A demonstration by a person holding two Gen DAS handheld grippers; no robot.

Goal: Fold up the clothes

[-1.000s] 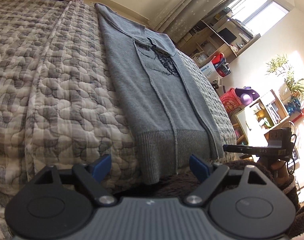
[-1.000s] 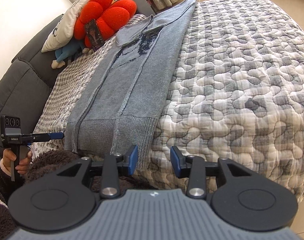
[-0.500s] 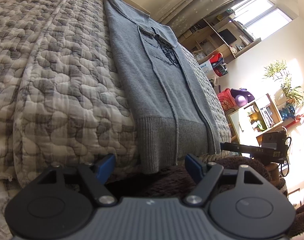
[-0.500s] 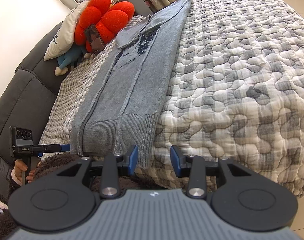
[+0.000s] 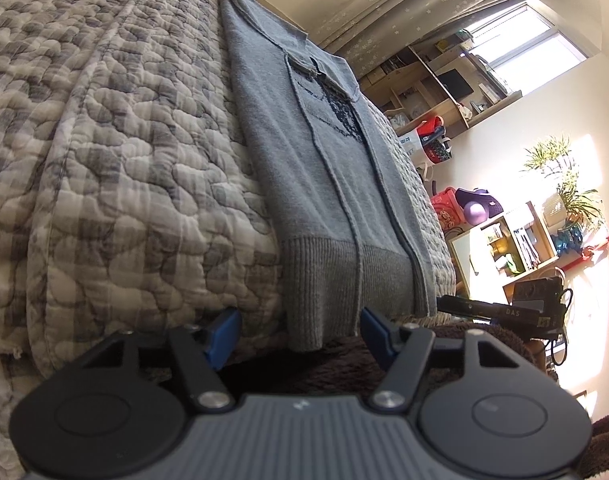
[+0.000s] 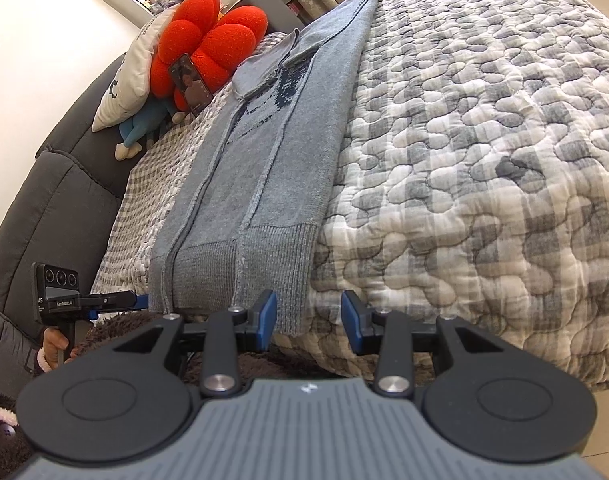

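At the bed edge, left to right: I am holding both grippers low at the near side of the quilt, each pointing along the bed.

Left gripper: I am seeing its blue pads standing apart; the jaws have just been closing, and the ribbed hem of the sweater is hanging between them without either pad pressing on it.

Left pad: it is sitting against the quilt's draped edge, left of the hem.

Sweater: grey knit, folded lengthwise into a long strip, it is lying flat straight ahead of the left gripper and running away up the bed, its hem drooping over the edge just in front of my fingers.

Right of the left gripper: the right gripper is showing side-on, well clear of the sweater's far fold, with shelves and a plant behind it.

Right gripper: I am keeping its jaws partly apart and steady; nothing is clamped. Its left pad is overlapping the hem's right corner, but I cannot tell whether it is touching.

Sweater from this side: it is lying ahead and slightly left of the right gripper.

Far left of the right gripper: a hand is gripping the left tool's handle.

Beyond the sweater: a red flower cushion is resting by a white pillow.
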